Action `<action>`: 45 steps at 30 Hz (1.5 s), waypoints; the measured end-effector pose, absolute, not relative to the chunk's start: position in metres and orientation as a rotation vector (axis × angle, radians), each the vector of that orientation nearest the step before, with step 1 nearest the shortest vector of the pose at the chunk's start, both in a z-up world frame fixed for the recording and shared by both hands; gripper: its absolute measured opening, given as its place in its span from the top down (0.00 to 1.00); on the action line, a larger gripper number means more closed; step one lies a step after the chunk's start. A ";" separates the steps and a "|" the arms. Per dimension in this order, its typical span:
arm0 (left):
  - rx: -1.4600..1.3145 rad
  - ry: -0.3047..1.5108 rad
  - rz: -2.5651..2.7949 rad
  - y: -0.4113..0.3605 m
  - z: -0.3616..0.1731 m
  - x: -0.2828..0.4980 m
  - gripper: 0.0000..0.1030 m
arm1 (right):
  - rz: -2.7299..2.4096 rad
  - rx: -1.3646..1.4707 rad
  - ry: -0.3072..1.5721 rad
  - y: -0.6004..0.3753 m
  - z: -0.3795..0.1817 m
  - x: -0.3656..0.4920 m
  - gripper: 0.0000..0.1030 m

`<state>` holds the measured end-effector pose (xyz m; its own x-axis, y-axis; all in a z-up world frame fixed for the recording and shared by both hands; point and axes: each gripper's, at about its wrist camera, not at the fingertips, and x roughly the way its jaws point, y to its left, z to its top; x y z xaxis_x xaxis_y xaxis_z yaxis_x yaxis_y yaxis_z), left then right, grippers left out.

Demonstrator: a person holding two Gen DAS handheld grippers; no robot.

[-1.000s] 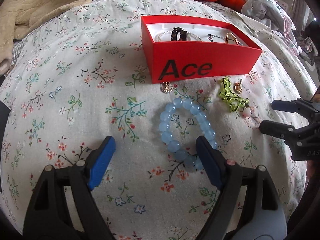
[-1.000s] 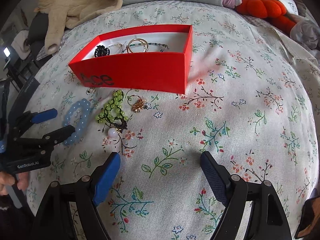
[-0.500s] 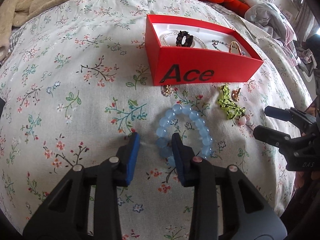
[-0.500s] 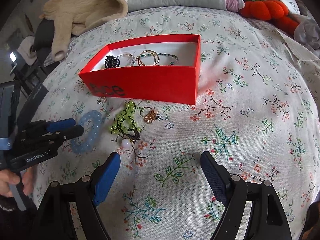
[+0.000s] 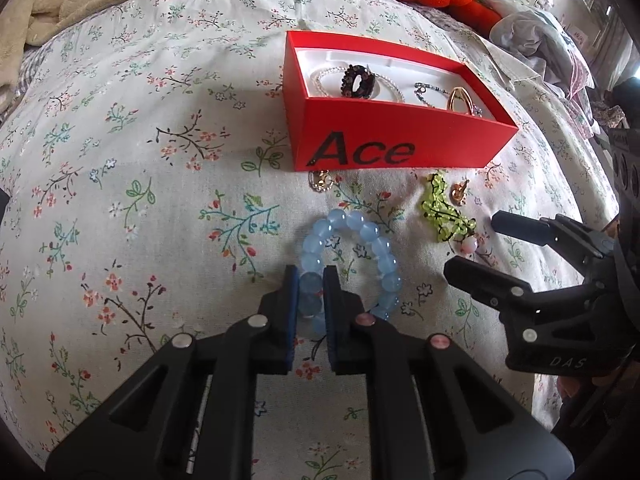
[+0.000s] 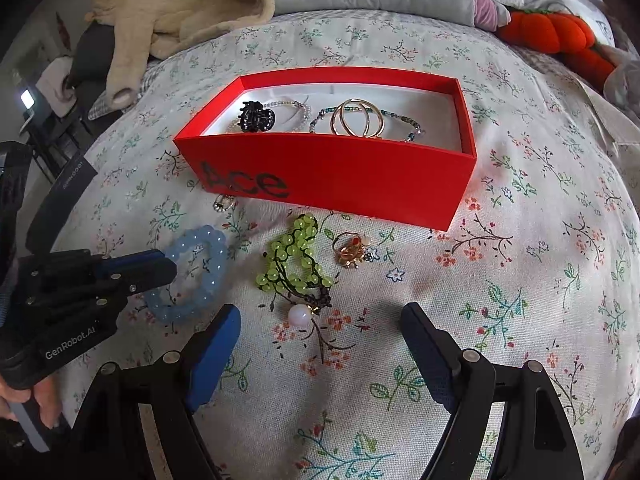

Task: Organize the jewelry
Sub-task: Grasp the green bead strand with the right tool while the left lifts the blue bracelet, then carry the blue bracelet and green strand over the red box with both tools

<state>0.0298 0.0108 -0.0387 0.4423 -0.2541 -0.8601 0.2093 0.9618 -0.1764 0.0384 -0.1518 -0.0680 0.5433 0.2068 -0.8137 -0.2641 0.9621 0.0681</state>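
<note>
**Jewelry box and loose pieces on the bed**

The box point(image 6: 340, 176) sits on the bed point(image 6: 520, 260), holding a hair claw point(image 6: 256, 117) at its left end, bangles point(image 6: 358, 118) to the right of it, and two beaded strands under them. In front of the box lie a small charm point(image 6: 224, 202) at the left corner, a beaded bracelet point(image 6: 196, 272) nearer still, a knotted bead bracelet point(image 6: 294, 264) to its right, and a ring point(image 6: 350, 250) right of that. A plush toy point(image 6: 552, 32) and sweater point(image 6: 176, 12) lie behind the box.
</note>
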 end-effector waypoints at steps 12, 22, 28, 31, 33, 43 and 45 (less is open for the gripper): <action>-0.081 1.041 -0.267 0.017 -0.028 0.028 0.87 | 0.295 -0.129 0.942 -0.136 -0.067 0.041 0.54; -0.106 1.054 -0.272 0.018 -0.024 0.028 0.87 | 0.304 -0.099 0.974 -0.151 -0.059 0.038 0.89; -0.132 1.059 -0.303 0.017 -0.012 0.028 0.87 | 0.311 -0.028 0.977 -0.166 -0.040 0.030 0.89; -0.145 1.047 -0.322 0.015 -0.002 0.027 0.87 | 0.312 0.005 0.974 -0.173 -0.028 0.026 0.89; -0.153 1.030 -0.333 0.014 0.006 0.026 0.87 | 0.319 0.031 0.968 -0.177 -0.019 0.023 0.89; -0.219 0.970 -0.358 0.006 0.037 0.034 0.87 | 0.316 0.127 0.895 -0.195 0.018 0.022 0.89; -0.236 0.950 -0.364 0.004 0.044 0.036 0.87 | 0.312 0.137 0.876 -0.198 0.025 0.023 0.89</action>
